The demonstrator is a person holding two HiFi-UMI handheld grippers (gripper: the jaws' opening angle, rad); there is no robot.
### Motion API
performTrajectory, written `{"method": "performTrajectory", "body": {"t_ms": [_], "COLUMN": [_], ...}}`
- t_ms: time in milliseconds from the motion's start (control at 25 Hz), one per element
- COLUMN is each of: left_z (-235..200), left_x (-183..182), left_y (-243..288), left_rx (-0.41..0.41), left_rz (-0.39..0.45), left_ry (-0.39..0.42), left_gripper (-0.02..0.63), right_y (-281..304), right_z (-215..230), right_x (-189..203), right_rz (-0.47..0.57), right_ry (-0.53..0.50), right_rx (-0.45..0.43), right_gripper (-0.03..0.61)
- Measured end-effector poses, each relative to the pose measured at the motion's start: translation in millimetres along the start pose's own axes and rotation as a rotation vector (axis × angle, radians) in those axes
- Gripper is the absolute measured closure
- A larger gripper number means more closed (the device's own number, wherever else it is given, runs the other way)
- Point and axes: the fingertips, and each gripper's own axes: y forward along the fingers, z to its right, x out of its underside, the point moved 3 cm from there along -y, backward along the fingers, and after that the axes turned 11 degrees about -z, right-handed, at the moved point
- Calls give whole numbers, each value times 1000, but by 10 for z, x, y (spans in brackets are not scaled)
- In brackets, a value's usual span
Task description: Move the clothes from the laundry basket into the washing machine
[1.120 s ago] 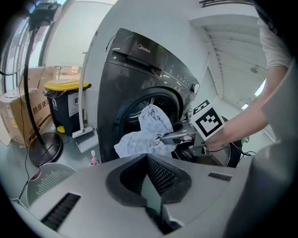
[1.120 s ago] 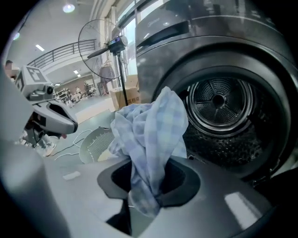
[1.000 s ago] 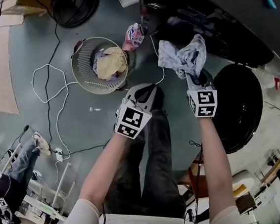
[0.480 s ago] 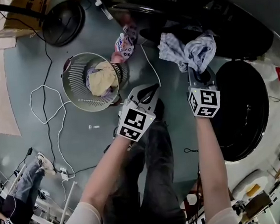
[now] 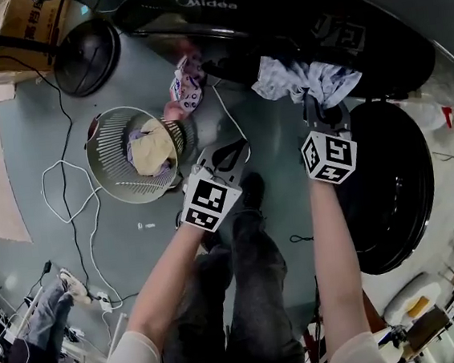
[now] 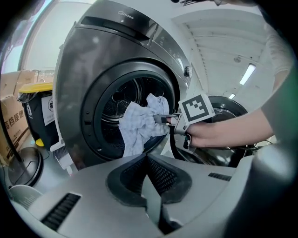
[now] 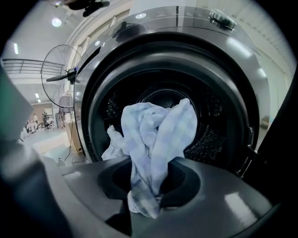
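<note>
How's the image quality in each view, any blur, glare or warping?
Head view: evenly lit, fairly sharp, edges bowed. Left gripper view: strong fisheye, dark corners, washer curved, ceiling lamp bright. Right gripper view: fisheye too, drum dark, cloth bright and clear, glints on the washer's rim.

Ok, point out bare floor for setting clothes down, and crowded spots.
Bare floor lies between the person's legs and the open door, and between the laundry basket, white cable and legs. Crowded: between basket and washing machine, with a patterned garment.

Even indoor light, fisheye-bent edges, dark blurred corners.
</note>
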Motion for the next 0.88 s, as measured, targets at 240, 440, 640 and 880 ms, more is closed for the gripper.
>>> {"method": "performTrajectory", "body": {"t_ms": [240, 440, 640, 880], "left_z": [18, -105, -227, -270], "left_x": [-212, -318, -468, -486], "left_y": [311, 538, 723, 973], "left_rx": [18, 12, 5, 52], "left_rz": [28, 62, 119, 183], "left_ry": [47, 69, 72, 143], "left_gripper": [607, 607, 607, 607], "right_y": [319, 565, 723, 793], "right_z": [241, 353, 437, 357], "right_x": [-143, -270, -373, -281], "right_rz": [49, 99, 150, 242], "right_ry": [-17, -66, -91, -165], "right_rx": [20, 44, 62, 105], "right_gripper": [446, 446, 445, 446]}}
